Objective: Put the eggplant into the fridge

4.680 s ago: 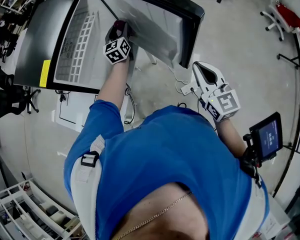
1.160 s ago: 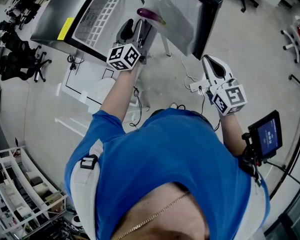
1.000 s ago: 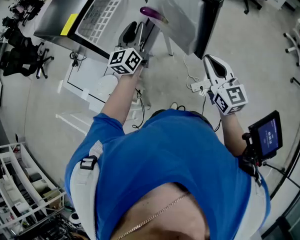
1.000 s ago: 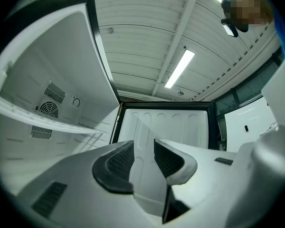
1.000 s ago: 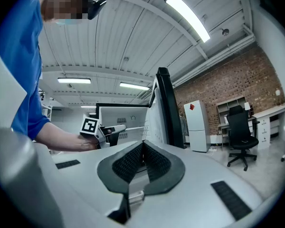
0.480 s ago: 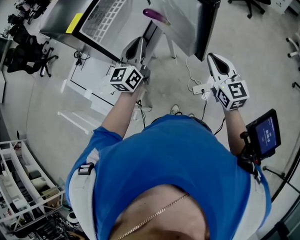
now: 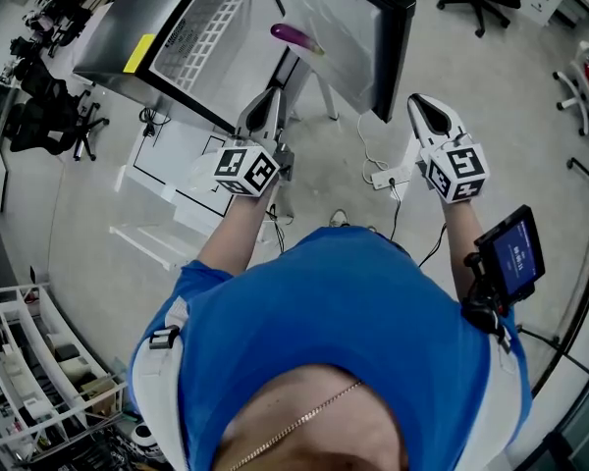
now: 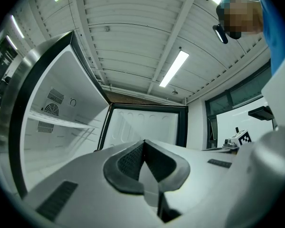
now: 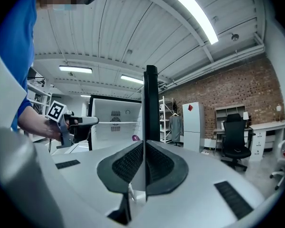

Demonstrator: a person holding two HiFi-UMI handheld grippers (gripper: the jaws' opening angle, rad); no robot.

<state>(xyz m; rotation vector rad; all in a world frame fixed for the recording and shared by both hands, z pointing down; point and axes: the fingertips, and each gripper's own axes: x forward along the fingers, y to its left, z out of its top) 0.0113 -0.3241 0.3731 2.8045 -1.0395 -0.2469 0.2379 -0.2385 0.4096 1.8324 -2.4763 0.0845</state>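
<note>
The left gripper (image 7: 267,106) is clenched and empty, its jaws meeting with nothing between them, and it points at the open fridge (image 7: 167,23). The right gripper (image 7: 424,111) is likewise closed on nothing and is held just beside the edge of the fridge door (image 7: 391,37). The eggplant (image 7: 296,37) lies on a shelf inside the fridge, beyond the left gripper and apart from both. From the right gripper view it shows as a small purple shape (image 9: 135,137) past the door's edge. A cable (image 7: 383,180) trails over the floor below.
</note>
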